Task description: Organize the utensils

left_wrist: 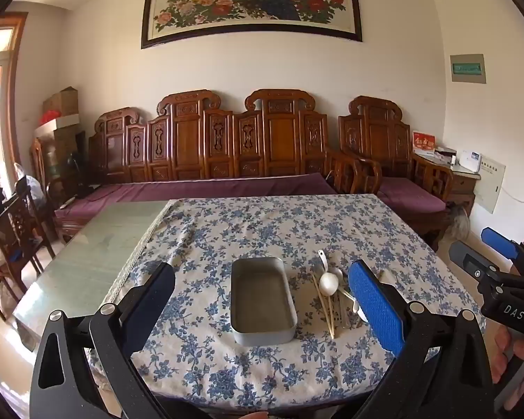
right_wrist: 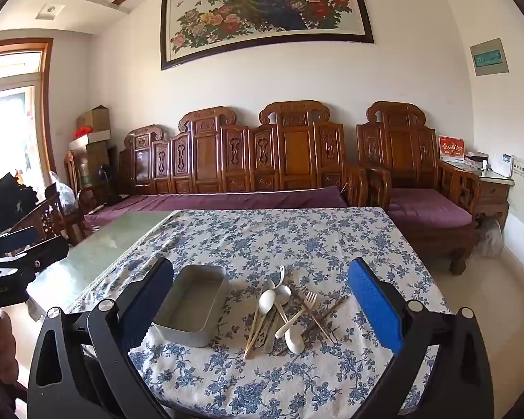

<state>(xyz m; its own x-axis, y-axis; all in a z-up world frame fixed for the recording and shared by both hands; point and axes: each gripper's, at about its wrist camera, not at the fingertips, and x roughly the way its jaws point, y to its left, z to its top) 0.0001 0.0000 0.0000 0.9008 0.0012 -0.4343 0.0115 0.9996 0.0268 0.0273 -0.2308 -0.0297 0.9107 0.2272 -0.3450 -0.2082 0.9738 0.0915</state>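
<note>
An empty grey metal tray [left_wrist: 262,300] [right_wrist: 195,305] lies on the blue-flowered tablecloth [left_wrist: 262,230] [right_wrist: 279,237]. Right of it is a loose heap of utensils [left_wrist: 332,293] [right_wrist: 283,314]: white spoons [right_wrist: 266,301], a metal spoon, a white fork [right_wrist: 309,298], pale chopsticks [left_wrist: 323,302] and dark chopsticks [right_wrist: 326,314]. My left gripper [left_wrist: 262,300] hangs open above the near table edge, framing the tray. My right gripper [right_wrist: 262,307] is open too, framing the heap, with nothing between the fingers. Each gripper shows at the edge of the other's view, the right one [left_wrist: 499,262] and the left one [right_wrist: 17,255].
The cloth covers the right part of a green glass-topped table [left_wrist: 97,251] [right_wrist: 97,251]. Behind stand a carved wooden bench with purple cushions [left_wrist: 206,188] [right_wrist: 227,199] and a matching armchair [right_wrist: 426,206]. Wooden chairs [left_wrist: 14,230] are at the left.
</note>
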